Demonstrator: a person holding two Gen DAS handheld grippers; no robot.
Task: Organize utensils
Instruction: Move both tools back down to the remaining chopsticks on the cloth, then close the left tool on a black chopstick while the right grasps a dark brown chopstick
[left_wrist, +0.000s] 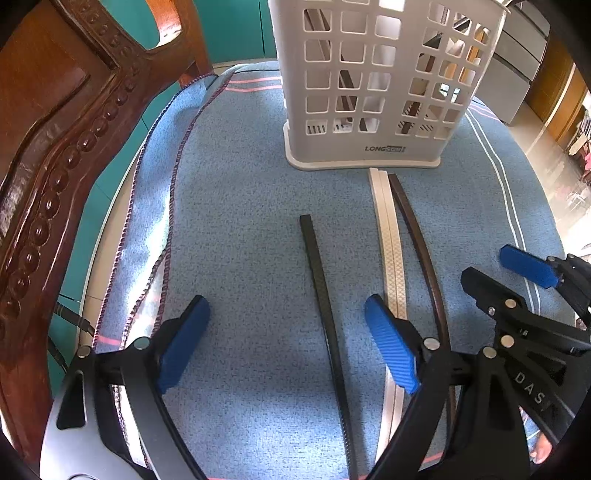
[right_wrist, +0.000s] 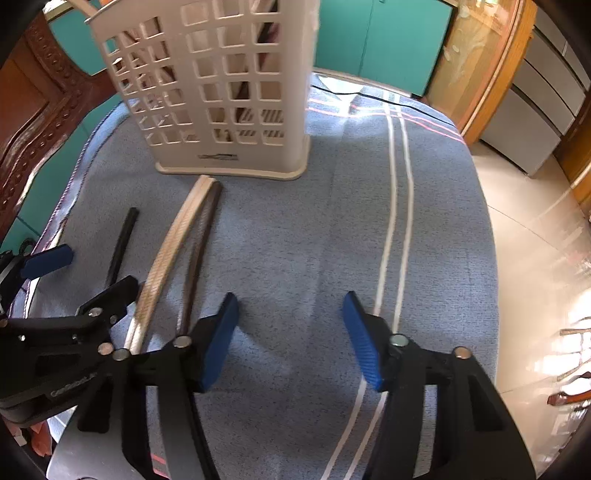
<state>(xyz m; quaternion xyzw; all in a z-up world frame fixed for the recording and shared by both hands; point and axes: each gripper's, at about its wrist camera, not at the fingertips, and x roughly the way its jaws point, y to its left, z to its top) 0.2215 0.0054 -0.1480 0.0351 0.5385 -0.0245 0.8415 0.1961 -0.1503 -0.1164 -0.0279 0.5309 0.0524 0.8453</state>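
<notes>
We see a slim black chopstick (left_wrist: 325, 317) lying lengthwise toward the white lattice basket (left_wrist: 369, 92) on blue towelling, between the spread left hand-held gripper (left_wrist: 288, 343); right hand-held gripper (right_wrist: 290, 339) gapes, empty.

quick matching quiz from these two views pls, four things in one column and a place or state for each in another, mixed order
Things:
1. black chopstick
2. pale chopstick pair
3. white holder
4. right hand-held gripper

Places or states:
A. standing upright at the far end of the blue cloth
B. open over bare cloth
C. lying alone between the left hand-held gripper fingers
D. lying beside a dark brown chopstick

Pairs: 1-C, 2-D, 3-A, 4-B
</notes>
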